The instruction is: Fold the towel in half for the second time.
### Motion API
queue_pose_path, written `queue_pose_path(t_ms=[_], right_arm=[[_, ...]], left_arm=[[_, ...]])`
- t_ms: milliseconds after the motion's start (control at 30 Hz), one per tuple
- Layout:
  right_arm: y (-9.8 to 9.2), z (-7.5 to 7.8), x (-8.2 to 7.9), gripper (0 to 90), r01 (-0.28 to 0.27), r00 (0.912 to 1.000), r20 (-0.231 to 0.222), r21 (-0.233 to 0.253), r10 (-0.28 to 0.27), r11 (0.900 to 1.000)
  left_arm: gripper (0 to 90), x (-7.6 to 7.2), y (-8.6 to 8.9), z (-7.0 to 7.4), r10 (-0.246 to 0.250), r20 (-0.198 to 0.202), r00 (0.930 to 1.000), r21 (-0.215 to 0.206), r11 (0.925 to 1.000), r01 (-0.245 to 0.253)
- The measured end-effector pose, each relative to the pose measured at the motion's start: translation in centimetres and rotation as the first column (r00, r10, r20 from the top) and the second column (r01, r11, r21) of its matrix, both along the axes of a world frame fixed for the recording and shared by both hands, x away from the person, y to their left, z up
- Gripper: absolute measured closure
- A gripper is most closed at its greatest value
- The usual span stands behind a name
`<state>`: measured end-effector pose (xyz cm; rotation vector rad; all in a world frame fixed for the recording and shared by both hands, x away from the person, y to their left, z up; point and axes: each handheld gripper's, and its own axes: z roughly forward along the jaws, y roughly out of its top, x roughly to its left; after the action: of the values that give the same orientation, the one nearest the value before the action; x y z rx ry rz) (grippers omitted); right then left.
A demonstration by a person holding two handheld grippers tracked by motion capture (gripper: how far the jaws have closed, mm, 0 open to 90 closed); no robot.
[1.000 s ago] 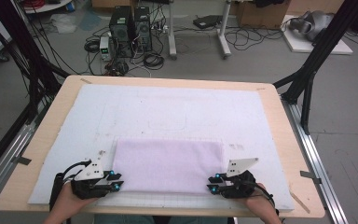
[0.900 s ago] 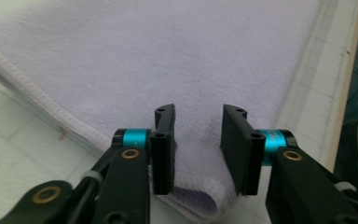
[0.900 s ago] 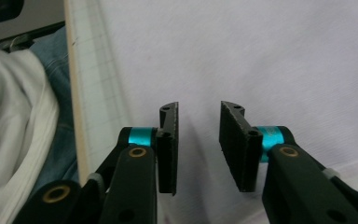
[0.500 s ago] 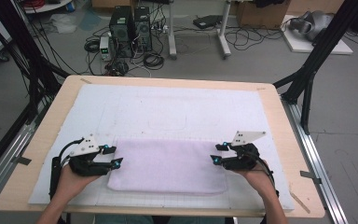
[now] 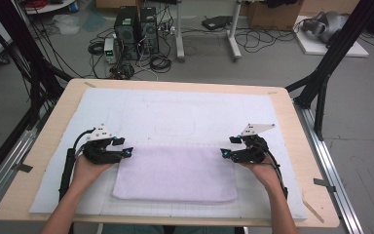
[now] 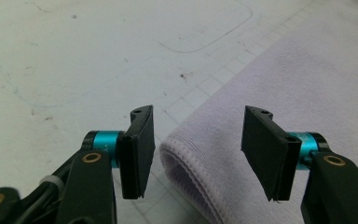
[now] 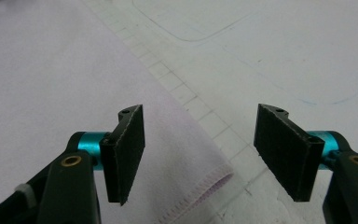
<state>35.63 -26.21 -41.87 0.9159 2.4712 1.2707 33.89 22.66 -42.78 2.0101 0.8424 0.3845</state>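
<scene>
Worktop (image 5: 292,122): pale wood, sitting in a black frame, with cables and computer towers lying on the floor beyond its far edge.
Mat (image 5: 175,112): a white sheet is covering most of the worktop, showing a faint grid and a thin rounded outline drawn near its middle.
Towel (image 5: 175,173): a lilac cloth, folded into a wide rectangle, is lying flat on the near half of the mat, between the two hands; its stitched hem is showing at both far corners.
Left hand (image 5: 90,168): it is coming in from the near edge and holding its tool at the towel's far left corner.
Right hand (image 5: 263,170): it is doing the same at the far right corner.
Left gripper (image 6: 198,144): its jaws are standing wide apart with nothing between the pads, straddling the rolled fold at the towel's corner, which is lying just below the gap.
Right gripper (image 7: 200,149): it is gaping just as wide and gripping nothing, hovering over the hemmed corner, one pad above cloth and the other above bare mat.
</scene>
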Motion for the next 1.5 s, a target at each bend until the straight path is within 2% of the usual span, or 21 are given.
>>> queue_pose_path(t_ms=[167,267,333,400,467,500,533,633,733,800,867,967,1033,1100,1233,1333,1400,1500], right_arm=[[0.5,-0.7,0.3,30.7,0.006,1.0000,-0.001,-0.027,-0.006,1.000],[1.0,-1.1,0.4,29.7,0.004,1.0000,-0.002,-0.058,-0.004,0.998],[1.1,-1.4,0.4,30.8,0.008,1.0000,0.001,-0.053,-0.008,0.999],[1.0,-1.9,0.3,32.8,0.017,0.9998,0.002,-0.071,-0.017,0.997],[0.7,-2.7,0.2,33.8,0.014,0.9997,-0.019,-0.074,-0.015,0.997],[0.6,-2.9,0.2,34.3,0.016,0.9988,-0.045,-0.068,-0.019,0.998],[0.6,-2.9,0.2,34.7,0.020,0.9986,-0.048,-0.064,-0.023,0.998],[0.9,-2.8,0.0,39.4,0.005,0.9996,-0.028,-0.089,-0.008,0.996],[0.8,-2.9,0.1,41.4,0.010,0.9984,-0.055,-0.068,-0.014,0.998],[0.9,-2.9,-0.1,46.4,0.009,0.9981,-0.059,-0.067,-0.013,0.998],[1.1,-2.7,-0.3,53.1,-0.003,0.9984,-0.056,-0.075,-0.002,0.997],[1.2,-2.6,-0.5,58.0,-0.005,0.9986,-0.053,-0.080,0.000,0.997],[1.2,-2.9,-0.9,62.5,-0.008,0.9996,-0.029,-0.062,0.006,0.998],[1.0,-3.1,-1.1,66.6,-0.005,0.9996,-0.027,-0.038,0.004,0.999],[1.5,-2.8,-1.6,75.5,-0.021,0.9997,0.014,-0.078,0.022,0.997],[1.6,-2.6,-1.6,77.4,-0.020,0.9996,0.018,-0.089,0.022,0.996],[1.5,-2.4,-1.6,77.9,-0.015,0.9998,0.012,-0.082,0.017,0.997],[1.3,-1.8,-1.5,78.3,-0.009,0.9996,0.026,-0.059,0.011,0.998]], left_arm=[[45.4,0.5,-0.3,-0.8,0.007,-0.017,0.9998,0.021,0.9997,-0.007],[45.7,0.8,-0.4,-1.1,0.008,-0.034,0.9994,0.032,0.9995,-0.007],[46.1,0.9,-0.5,-1.4,0.005,-0.044,0.9990,0.056,0.9984,-0.003],[46.6,1.0,-0.7,-1.7,0.008,-0.057,0.9984,0.065,0.9979,-0.004],[47.2,1.0,-0.7,-1.9,0.015,-0.061,0.9980,0.056,0.9984,-0.012],[47.4,0.9,-0.8,-1.9,0.021,-0.058,0.9981,0.053,0.9984,-0.018],[47.6,0.8,-0.8,-2.0,0.023,-0.059,0.9980,0.053,0.9984,-0.020],[48.6,0.8,-0.6,-2.1,0.032,-0.070,0.9970,0.040,0.9988,-0.029],[48.8,0.9,-0.6,-2.2,0.038,-0.079,0.9961,0.028,0.9989,-0.036],[50.8,0.8,-0.6,-2.1,0.029,-0.075,0.9968,0.041,0.9988,-0.026],[54.8,0.7,-0.8,-2.1,0.030,-0.071,0.9970,0.045,0.9986,-0.027],[58.4,0.6,-0.8,-2.1,0.018,-0.080,0.9966,0.040,0.9991,-0.015],[61.3,0.7,-0.7,-2.1,0.011,-0.089,0.9960,0.034,0.9994,-0.008],[65.2,0.6,-0.8,-2.0,0.000,-0.082,0.9967,0.038,0.9993,0.003],[75.0,0.4,-1.1,-1.7,-0.011,-0.067,0.9977,0.062,0.9980,0.015],[78.8,0.3,-1.3,-1.5,-0.006,-0.052,0.9986,0.084,0.9964,0.010],[79.8,0.2,-1.4,-1.3,0.003,-0.031,0.9995,0.097,0.9953,0.000],[80.4,0.3,-1.6,-0.6,0.025,0.016,0.9996,0.086,0.9960,-0.026]])
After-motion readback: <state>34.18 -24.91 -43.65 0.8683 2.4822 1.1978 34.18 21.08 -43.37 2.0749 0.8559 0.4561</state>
